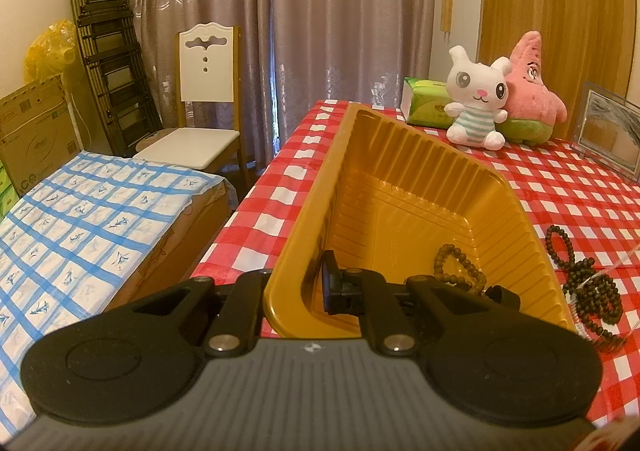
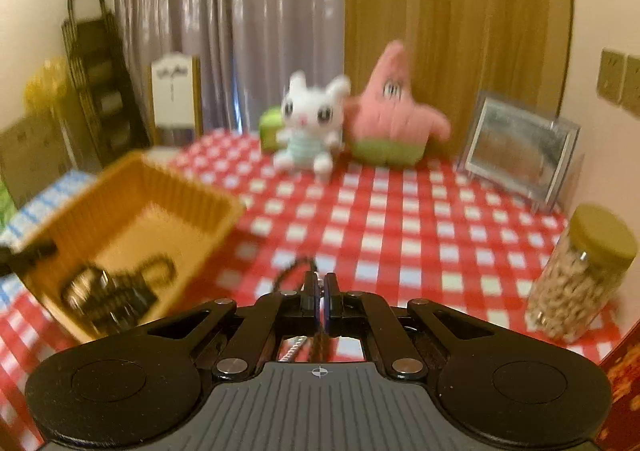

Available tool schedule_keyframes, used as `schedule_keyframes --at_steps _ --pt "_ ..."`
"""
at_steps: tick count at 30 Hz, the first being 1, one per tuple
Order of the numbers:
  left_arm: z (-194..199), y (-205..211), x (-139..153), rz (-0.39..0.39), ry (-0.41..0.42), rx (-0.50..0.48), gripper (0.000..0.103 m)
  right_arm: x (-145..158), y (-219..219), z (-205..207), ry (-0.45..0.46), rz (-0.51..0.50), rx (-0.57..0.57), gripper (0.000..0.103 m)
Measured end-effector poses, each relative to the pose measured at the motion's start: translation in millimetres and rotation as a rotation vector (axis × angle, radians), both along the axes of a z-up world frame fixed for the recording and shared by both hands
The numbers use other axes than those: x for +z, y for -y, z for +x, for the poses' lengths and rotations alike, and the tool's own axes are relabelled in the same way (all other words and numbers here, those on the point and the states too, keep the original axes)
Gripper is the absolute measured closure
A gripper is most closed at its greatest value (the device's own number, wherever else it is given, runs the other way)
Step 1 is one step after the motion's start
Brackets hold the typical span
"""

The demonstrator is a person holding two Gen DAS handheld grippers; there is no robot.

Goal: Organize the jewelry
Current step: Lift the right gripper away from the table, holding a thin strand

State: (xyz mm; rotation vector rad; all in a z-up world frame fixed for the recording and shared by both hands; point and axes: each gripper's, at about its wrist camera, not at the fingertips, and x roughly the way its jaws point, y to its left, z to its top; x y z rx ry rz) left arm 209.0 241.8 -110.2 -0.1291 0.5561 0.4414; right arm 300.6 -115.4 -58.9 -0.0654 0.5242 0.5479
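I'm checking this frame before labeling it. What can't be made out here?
- Right wrist view: motion blur smears the items in the yellow tray; their count is unreadable.
- Right tool: its fingers hide most of the bead string they pinch.
- Left wrist view: the dark bead pile is partly covered by the tool body.

Warm, even indoor light tints both views yellowish, with soft, faint shadows. The left wrist view is sharp; its grey patterned curtain (image 1: pixel 280 31) shows pale sheen and straight lines bow toward dark vignetted corners. The right wrist view is smeared by motion blur, worst on the ribbed golden plastic tray (image 2: pixel 132 211) and white plush rabbit (image 2: pixel 308 123)
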Motion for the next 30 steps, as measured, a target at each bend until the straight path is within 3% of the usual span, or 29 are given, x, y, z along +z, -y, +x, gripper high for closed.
schedule_keyframes --at_steps 7,16,19,26,30 --pt "1 0 0 -0.001 0.0 0.001 0.094 45 7 -12 0.09 0.099 -0.014 0.101" --pt "1 1 0 0.001 -0.001 0.0 0.094 77 18 -20 0.141 0.209 -0.021 0.101" --pt "2 1 0 0.001 -0.001 0.0 0.094 65 17 -16 0.052 0.169 -0.045 0.101" --pt "2 2 1 0.002 -0.001 -0.002 0.094 4 25 8 -0.203 0.062 -0.225 0.101" --pt "3 3 1 0.005 -0.004 -0.005 0.094 -31 41 22 -0.33 0.078 -0.338 0.101"
